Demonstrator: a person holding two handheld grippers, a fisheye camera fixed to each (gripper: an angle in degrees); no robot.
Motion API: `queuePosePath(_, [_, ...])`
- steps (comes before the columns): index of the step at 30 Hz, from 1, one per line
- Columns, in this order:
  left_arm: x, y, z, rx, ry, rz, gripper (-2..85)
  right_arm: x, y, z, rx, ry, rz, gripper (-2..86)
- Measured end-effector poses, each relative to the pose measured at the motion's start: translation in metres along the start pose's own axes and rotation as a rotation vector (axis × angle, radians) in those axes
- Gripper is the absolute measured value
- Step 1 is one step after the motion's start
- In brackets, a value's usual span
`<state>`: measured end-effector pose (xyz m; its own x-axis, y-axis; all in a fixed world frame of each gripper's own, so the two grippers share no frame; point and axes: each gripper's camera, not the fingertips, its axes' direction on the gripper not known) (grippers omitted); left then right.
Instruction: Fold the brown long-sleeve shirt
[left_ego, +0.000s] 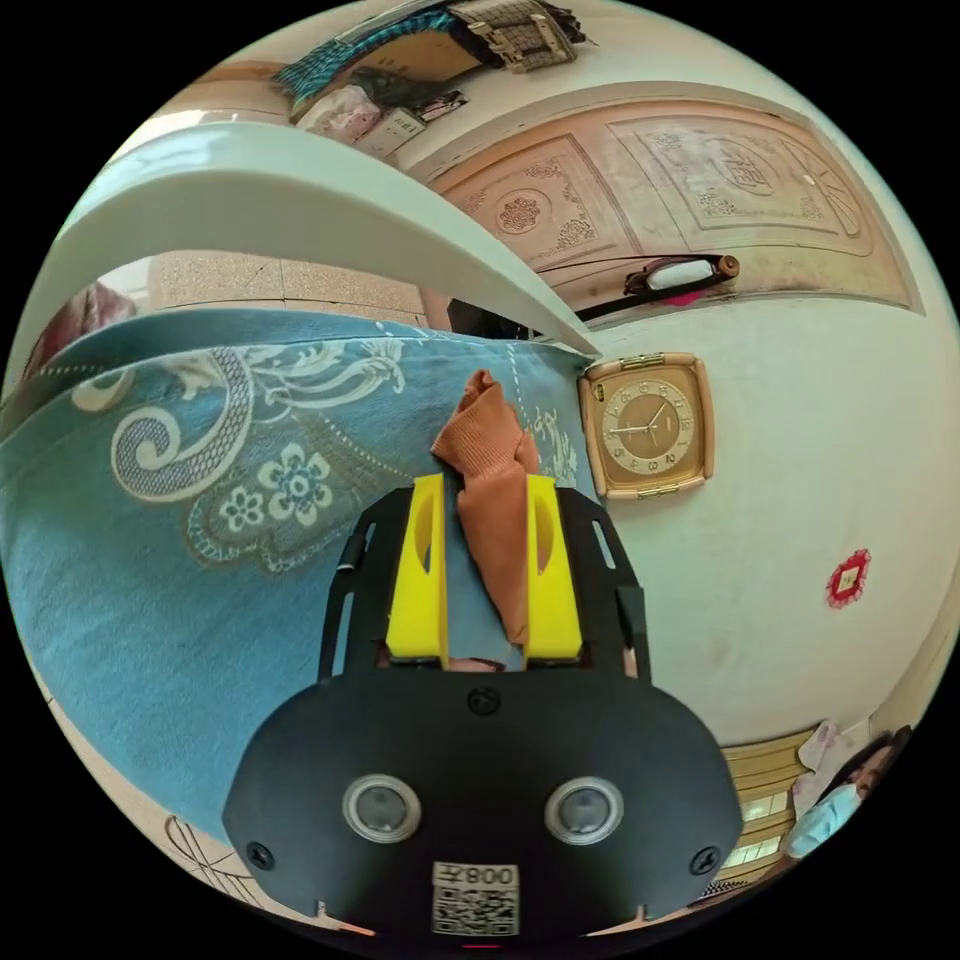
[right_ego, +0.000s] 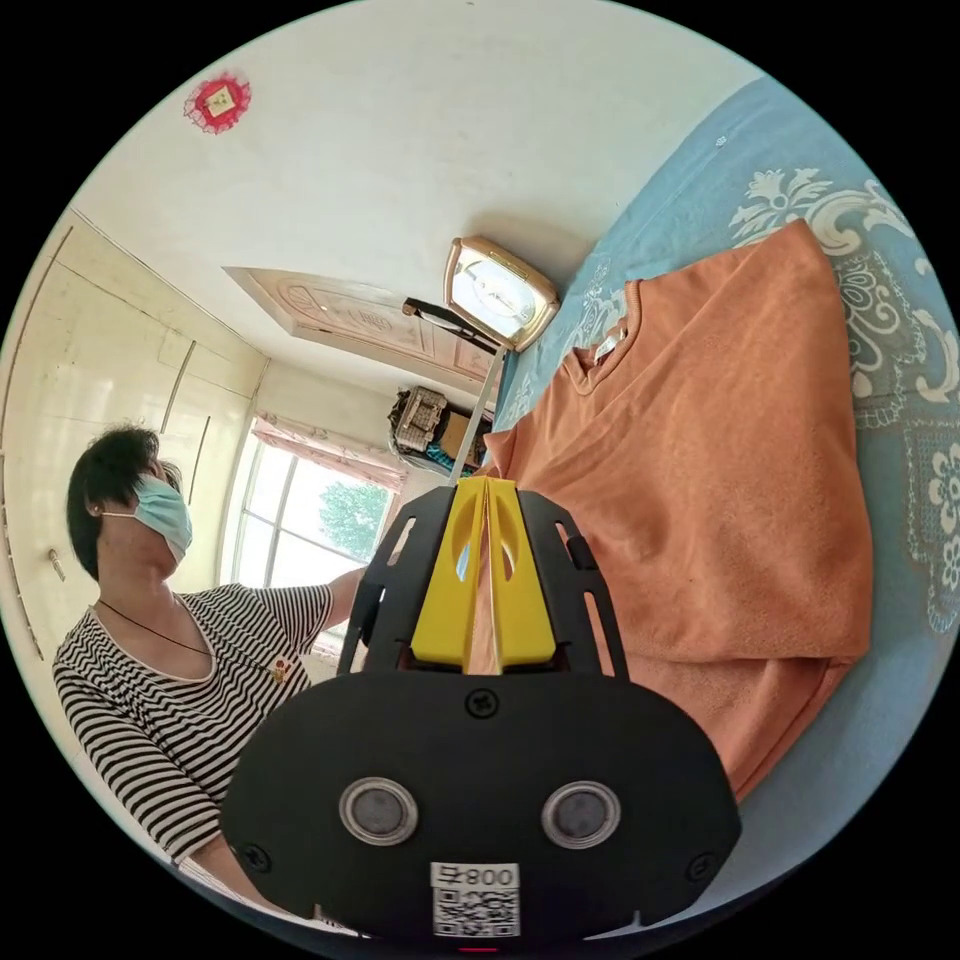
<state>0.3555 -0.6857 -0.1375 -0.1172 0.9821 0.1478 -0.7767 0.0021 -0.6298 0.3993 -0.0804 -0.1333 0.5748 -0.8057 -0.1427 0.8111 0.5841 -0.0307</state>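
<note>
On the blue patterned bedspread (right_ego: 900, 420), at three o'clock of the right tongs (right_ego: 486, 490), the brown shirt (right_ego: 720, 450) lies half-folded. Both tongs pinch its fabric (left tongs (left_ego: 485, 500) grip a bunched sleeve end). Next, presumably: carry the sleeve across.

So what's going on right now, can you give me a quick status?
Left gripper holding a bunched bit of the brown shirt. Right gripper shut on its edge. Shirt partly folded on the blue patterned cloth. Nothing in the way.
</note>
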Motion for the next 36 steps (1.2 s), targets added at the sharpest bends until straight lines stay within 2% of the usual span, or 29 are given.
queuePosePath(4, [0.017, 0.005, 0.006, -0.006, -0.066, 0.094, 4.8, -0.016, -0.007, 0.018, -0.052, 0.015, -0.001, 0.5])
queuePosePath(7, [0.047, 0.025, 0.007, -0.014, 0.044, 0.259, 3.6, -0.032, -0.016, 0.040, -0.121, 0.020, -0.004, 1.5])
queuePosePath(11, [0.125, 0.095, 0.024, -0.170, 0.160, 0.668, 3.0, -0.062, -0.041, 0.077, -0.232, 0.000, -0.024, 4.6])
queuePosePath(15, [0.169, 0.201, 0.064, -0.359, 0.048, 1.019, 2.7, -0.089, -0.070, 0.101, -0.277, -0.058, -0.007, 8.1])
queuePosePath(18, [0.178, 0.262, 0.081, -0.399, -0.027, 1.177, 2.5, -0.103, -0.086, 0.109, -0.271, -0.081, 0.042, 9.3])
queuePosePath(22, [0.183, 0.313, 0.089, -0.412, -0.100, 1.310, 2.3, -0.115, -0.100, 0.112, -0.255, -0.125, 0.121, 10.2])
queuePosePath(29, [0.191, 0.387, 0.098, -0.387, -0.255, 1.524, 2.5, -0.164, -0.113, 0.146, -0.400, -0.164, 0.198, 10.4])
queuePosePath(36, [0.199, 0.445, 0.105, -0.308, -0.328, 1.661, 3.1, -0.245, -0.110, 0.144, -0.521, -0.219, 0.184, 4.9])
